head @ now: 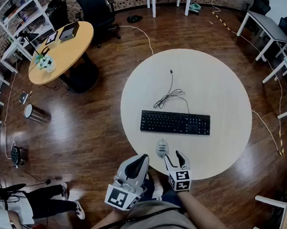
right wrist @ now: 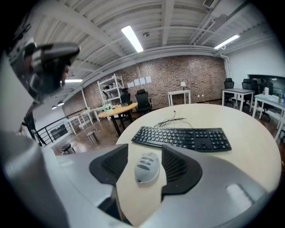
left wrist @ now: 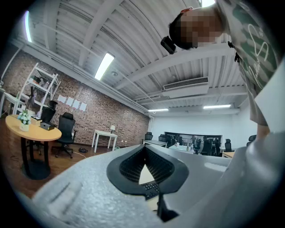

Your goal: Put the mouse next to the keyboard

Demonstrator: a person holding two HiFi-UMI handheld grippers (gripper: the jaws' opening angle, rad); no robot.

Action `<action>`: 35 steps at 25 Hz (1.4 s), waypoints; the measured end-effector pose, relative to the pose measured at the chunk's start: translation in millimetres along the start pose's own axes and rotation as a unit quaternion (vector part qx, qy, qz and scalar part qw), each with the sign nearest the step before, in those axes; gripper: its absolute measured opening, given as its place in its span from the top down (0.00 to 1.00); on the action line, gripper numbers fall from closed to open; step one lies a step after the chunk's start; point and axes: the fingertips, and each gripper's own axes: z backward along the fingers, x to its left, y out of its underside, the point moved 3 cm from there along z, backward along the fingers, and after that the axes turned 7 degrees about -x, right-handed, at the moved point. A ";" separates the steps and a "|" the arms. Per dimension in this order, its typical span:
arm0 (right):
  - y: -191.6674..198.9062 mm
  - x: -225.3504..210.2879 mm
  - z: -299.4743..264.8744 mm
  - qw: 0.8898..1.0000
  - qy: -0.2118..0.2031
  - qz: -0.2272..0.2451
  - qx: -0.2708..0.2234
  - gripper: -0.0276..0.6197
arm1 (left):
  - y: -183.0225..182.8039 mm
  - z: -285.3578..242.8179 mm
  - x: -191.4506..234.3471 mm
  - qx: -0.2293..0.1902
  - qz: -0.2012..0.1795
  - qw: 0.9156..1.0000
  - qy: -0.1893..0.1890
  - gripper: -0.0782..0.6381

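Note:
A grey mouse (head: 161, 148) lies on the round white table (head: 224, 93) near its front edge, just in front of the black keyboard (head: 175, 123). My right gripper (head: 174, 157) is open at the table's edge. In the right gripper view the mouse (right wrist: 146, 168) rests on the tabletop in the gap of the right gripper (right wrist: 144, 154), and neither pad touches it. The keyboard (right wrist: 182, 137) lies beyond it. My left gripper (head: 140, 161) hangs off the table's front edge, beside the right one. In its own view the left gripper (left wrist: 144, 156) is shut with nothing held.
The keyboard's cable (head: 170, 95) lies coiled behind it on the table. Off the table stand a round wooden table (head: 64, 48), an office chair (head: 95, 6), a metal bin (head: 35, 113) and white desks (head: 269, 27). A person's legs (head: 53, 198) show at lower left.

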 end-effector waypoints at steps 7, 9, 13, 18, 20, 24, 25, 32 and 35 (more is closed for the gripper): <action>42.2 12.2 -87.1 0.995 0.039 0.048 0.078 0.56 | -7.4 -17.1 6.1 -0.012 0.013 1.000 0.007 0.89; 51.1 8.5 -97.0 0.993 0.059 0.058 0.086 0.56 | -7.6 -20.3 5.3 -0.016 0.015 1.000 0.010 0.89; 59.3 5.0 -106.5 0.989 0.089 0.070 0.099 0.57 | -3.7 -21.4 14.6 -0.006 0.018 1.000 0.010 0.89; 60.2 2.0 -106.6 0.988 0.101 0.064 0.096 0.61 | -4.0 -22.4 24.3 -0.006 0.035 0.999 0.015 0.89; 60.0 1.2 -107.4 0.988 0.103 0.063 0.098 0.60 | -3.7 -22.8 23.6 -0.004 0.035 0.999 0.025 0.89; 65.3 -0.4 -94.4 0.987 0.085 0.083 0.107 0.60 | 0.6 -24.2 16.2 0.000 0.028 0.999 0.033 0.89; 68.8 -1.9 -87.4 0.987 0.080 0.089 0.107 0.60 | 1.7 -26.4 13.6 0.001 0.028 0.999 0.031 0.89; 85.6 -69.0 -19.6 0.987 0.081 0.081 0.114 0.60 | 14.8 -66.5 -36.2 0.001 0.031 0.999 0.032 0.89; 91.8 -123.2 13.6 0.986 0.096 0.073 0.113 0.59 | 23.5 -88.6 -64.5 0.004 0.032 0.999 0.033 0.89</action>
